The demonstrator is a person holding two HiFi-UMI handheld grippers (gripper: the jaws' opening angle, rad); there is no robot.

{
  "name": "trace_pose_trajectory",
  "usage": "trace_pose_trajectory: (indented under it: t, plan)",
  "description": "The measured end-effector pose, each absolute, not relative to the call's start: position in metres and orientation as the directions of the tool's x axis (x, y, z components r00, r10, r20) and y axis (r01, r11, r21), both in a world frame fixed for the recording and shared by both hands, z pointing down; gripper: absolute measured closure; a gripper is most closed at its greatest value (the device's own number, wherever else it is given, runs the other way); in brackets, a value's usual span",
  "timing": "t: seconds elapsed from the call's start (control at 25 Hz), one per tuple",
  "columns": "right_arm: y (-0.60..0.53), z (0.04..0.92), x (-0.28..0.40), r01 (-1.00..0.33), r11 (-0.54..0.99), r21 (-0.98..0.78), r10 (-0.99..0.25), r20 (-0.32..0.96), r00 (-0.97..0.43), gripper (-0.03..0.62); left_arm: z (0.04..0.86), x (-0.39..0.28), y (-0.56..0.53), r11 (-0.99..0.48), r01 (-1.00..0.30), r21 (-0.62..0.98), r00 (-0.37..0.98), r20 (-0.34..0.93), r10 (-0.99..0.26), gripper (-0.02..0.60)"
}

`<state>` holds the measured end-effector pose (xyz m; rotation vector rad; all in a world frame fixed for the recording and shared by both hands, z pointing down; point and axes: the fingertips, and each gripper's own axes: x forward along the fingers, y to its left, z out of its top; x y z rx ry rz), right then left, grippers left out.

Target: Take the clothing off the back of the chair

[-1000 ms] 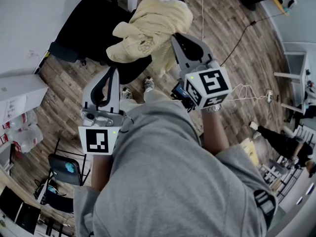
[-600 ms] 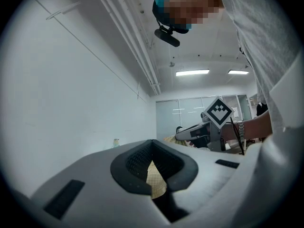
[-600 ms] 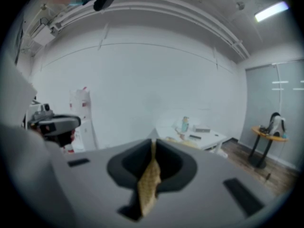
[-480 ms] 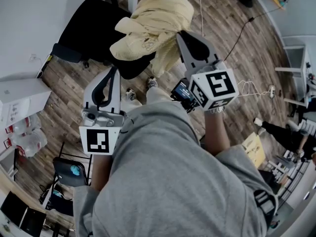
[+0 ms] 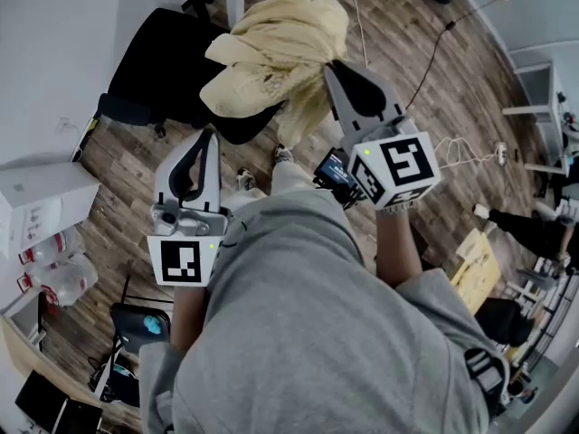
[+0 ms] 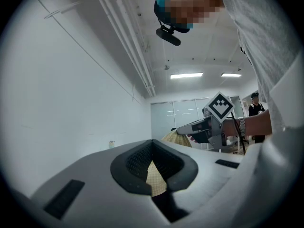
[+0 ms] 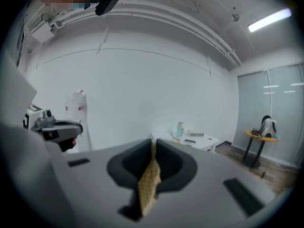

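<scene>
With the left gripper (image 5: 208, 136) and right gripper (image 5: 329, 66) each pinching a fold of the garment (image 5: 276, 48) in tight-pressed jaws, the person is holding it bunched above the chair's (image 5: 154, 61) edge, and I'd be lifting it higher, grips firm, before swinging it clear.

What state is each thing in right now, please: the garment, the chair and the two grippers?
yellow garment: bunched, held up by both grippers.
left gripper: shut on the yellow garment.
right gripper: shut on the yellow garment.
black chair: standing on the floor.
</scene>
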<state>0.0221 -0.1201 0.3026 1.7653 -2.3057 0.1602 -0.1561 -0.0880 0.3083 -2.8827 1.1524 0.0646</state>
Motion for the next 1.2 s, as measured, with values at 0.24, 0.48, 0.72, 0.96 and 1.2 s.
trace_pose_trajectory:
  t: [0.24, 0.48, 0.72, 0.96, 1.2]
  plan:
    - [-0.106, 0.283, 0.025, -0.967, 0.241, 0.077, -0.950, 0.221, -0.219, 0.548, 0.307, -0.155, -0.084, -0.743, -0.669, -0.013, 0.742, -0.056, -0.668, 0.548]
    - [-0.095, 0.276, 0.031, -0.973, 0.211, 0.090, -0.960, 0.207, -0.189, 0.548, 0.304, -0.148, -0.082, -0.762, -0.647, -0.014, 0.761, -0.070, -0.645, 0.548]
    - [-0.083, 0.267, 0.044, -0.983, 0.161, 0.093, -0.972, 0.187, -0.141, 0.548, 0.303, -0.139, -0.081, -0.788, -0.616, -0.020, 0.787, -0.075, -0.613, 0.548]
    - [-0.072, 0.262, 0.060, -0.989, 0.114, 0.097, -0.979, 0.179, -0.095, 0.548, 0.301, -0.124, -0.081, -0.815, -0.579, -0.021, 0.814, -0.075, -0.576, 0.548]
    - [-0.062, 0.262, 0.072, -0.992, 0.078, 0.096, -0.981, 0.182, -0.059, 0.548, 0.300, -0.112, -0.079, -0.838, -0.544, -0.030, 0.837, -0.078, -0.541, 0.548]
